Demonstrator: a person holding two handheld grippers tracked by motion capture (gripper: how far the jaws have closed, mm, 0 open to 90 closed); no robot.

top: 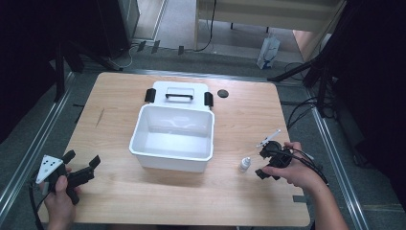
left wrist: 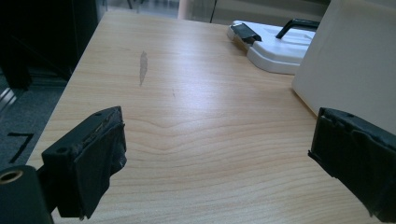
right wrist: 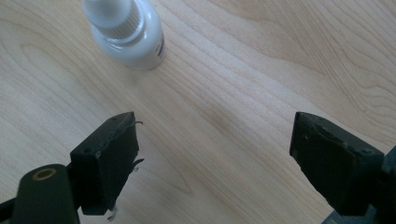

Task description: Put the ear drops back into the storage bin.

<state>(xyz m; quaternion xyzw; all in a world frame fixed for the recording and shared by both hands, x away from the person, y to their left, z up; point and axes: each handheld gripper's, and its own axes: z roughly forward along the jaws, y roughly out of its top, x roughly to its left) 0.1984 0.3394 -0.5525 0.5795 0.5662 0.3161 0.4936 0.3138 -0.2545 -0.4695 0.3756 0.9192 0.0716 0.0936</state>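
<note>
Your left gripper (top: 81, 163) is black, with a grey three-cornered plate (top: 48, 167) dotted with dark spots on top. Your right gripper (top: 262, 163) is black too, trailing black cables (top: 311, 165). Both carry blocky black jaws wrapped in tape with frayed edges. Your forearms are bare.

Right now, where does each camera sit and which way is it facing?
High view: above the person's side, looking forward and down on the table; both hands and hand-held grippers, left and right, enter below.
Left gripper view: rides the left hand-held gripper, open jaws facing the white bin and lid.
Right gripper view: open jaws over the small bottle.
Shared: the bottle also appears in the high view.
</note>
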